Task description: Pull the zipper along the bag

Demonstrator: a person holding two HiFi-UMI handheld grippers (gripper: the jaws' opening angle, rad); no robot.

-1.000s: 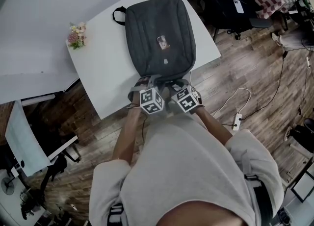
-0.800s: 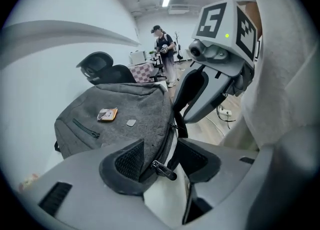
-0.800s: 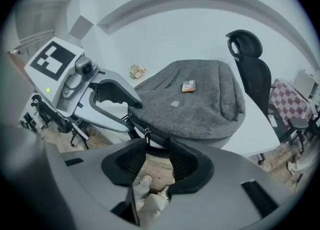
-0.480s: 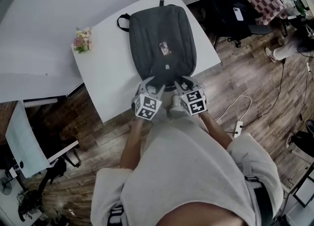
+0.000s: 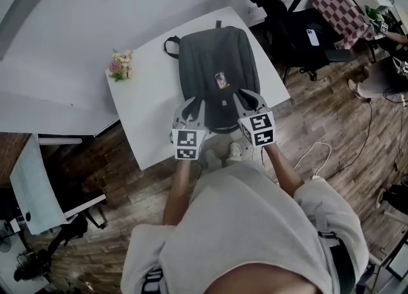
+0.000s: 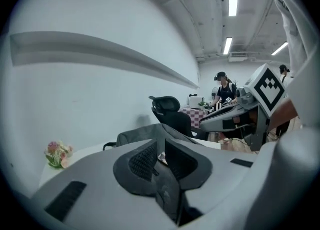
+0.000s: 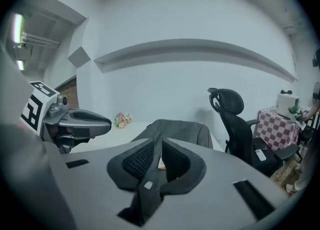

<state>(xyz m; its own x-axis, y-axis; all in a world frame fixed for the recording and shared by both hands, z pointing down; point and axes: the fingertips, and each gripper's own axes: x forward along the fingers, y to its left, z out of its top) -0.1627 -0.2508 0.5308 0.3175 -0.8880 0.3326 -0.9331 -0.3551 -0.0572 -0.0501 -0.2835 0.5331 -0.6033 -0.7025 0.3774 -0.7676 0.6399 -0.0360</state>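
Note:
A dark grey backpack lies flat on the white table, its handle toward the wall. I cannot make out its zipper pull. My left gripper hovers above the bag's near left corner and my right gripper above its near right corner, neither touching it. Both have just been closing. The left gripper shows a narrow gap with nothing in it, the bag beyond. The right gripper likewise stands narrowly apart and empty, the bag ahead.
A small bunch of flowers sits at the table's far left corner. A black office chair stands right of the table. A cable and power strip lie on the wooden floor to my right. People work at a far desk.
Both grippers have risen from the bag's near edge and now hang over its lower end. The bag has not shifted on the table.

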